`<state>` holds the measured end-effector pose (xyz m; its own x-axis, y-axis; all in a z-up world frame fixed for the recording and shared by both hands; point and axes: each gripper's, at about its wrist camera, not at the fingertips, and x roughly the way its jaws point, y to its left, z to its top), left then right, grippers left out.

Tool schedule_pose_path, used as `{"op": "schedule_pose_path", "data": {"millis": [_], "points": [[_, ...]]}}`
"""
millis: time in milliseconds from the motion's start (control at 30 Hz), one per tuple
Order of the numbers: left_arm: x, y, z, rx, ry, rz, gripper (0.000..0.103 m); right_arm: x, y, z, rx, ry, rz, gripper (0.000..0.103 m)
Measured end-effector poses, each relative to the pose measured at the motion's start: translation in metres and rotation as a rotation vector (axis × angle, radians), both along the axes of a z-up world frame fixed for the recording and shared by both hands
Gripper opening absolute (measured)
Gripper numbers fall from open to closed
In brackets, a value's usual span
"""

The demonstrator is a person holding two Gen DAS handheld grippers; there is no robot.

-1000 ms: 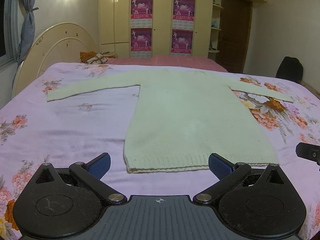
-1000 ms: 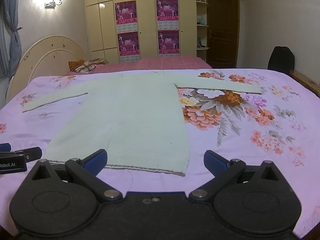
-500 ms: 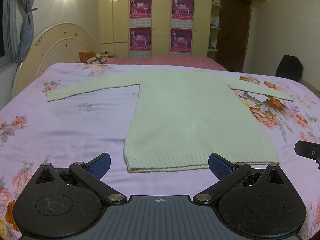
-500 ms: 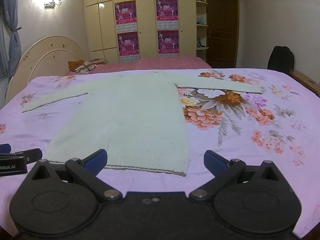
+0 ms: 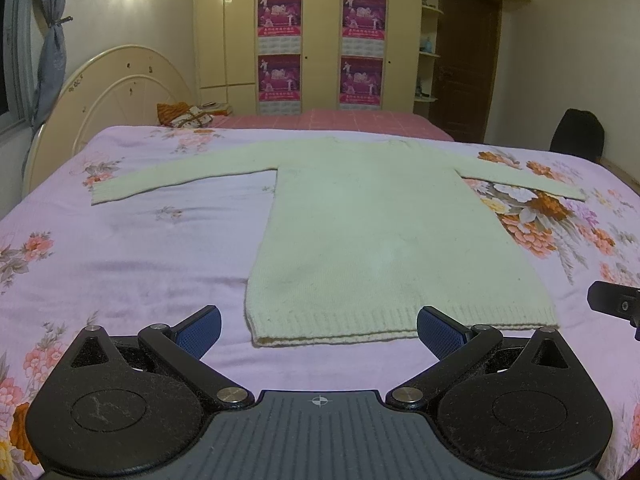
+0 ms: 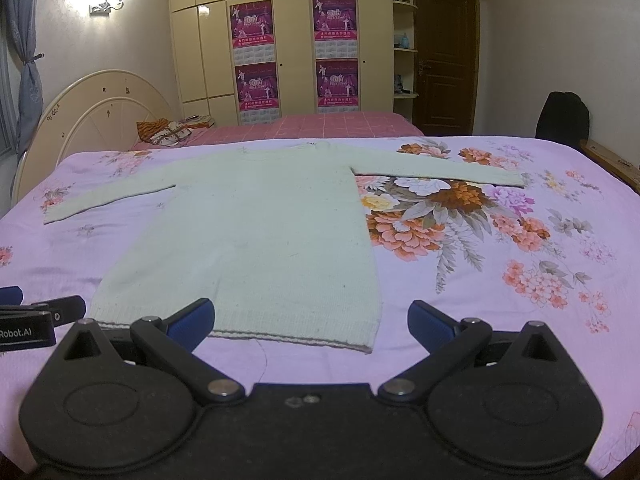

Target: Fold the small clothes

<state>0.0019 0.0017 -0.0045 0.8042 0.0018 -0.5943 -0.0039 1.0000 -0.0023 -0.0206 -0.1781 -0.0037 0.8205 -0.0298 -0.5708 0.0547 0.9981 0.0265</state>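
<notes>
Left wrist view: your left gripper [image 5: 319, 330] hovers with jaws spread wide and empty, just short of the hem of the sweater [image 5: 384, 240], which lies flat on the bedsheet [image 5: 132, 248], sleeves outstretched.

Right wrist view: your right gripper [image 6: 311, 320], jaws likewise released, faces the sweater's [image 6: 256, 236] right hem corner.

Cream wardrobe [image 5: 320, 40], dark door [image 6: 444, 56], lit wall lamp [image 6: 106, 2], curved headboard [image 5: 116, 92]
</notes>
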Motion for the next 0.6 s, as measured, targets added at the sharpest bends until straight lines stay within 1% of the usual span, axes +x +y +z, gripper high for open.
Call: {"op": "schedule_pose_path", "data": {"millis": [600], "points": [[0.0044, -0.0021, -0.0010, 0.007, 0.012, 0.003, 0.103, 0.0049, 0.0014, -0.0023, 0.001, 0.011, 0.007, 0.102]]}}
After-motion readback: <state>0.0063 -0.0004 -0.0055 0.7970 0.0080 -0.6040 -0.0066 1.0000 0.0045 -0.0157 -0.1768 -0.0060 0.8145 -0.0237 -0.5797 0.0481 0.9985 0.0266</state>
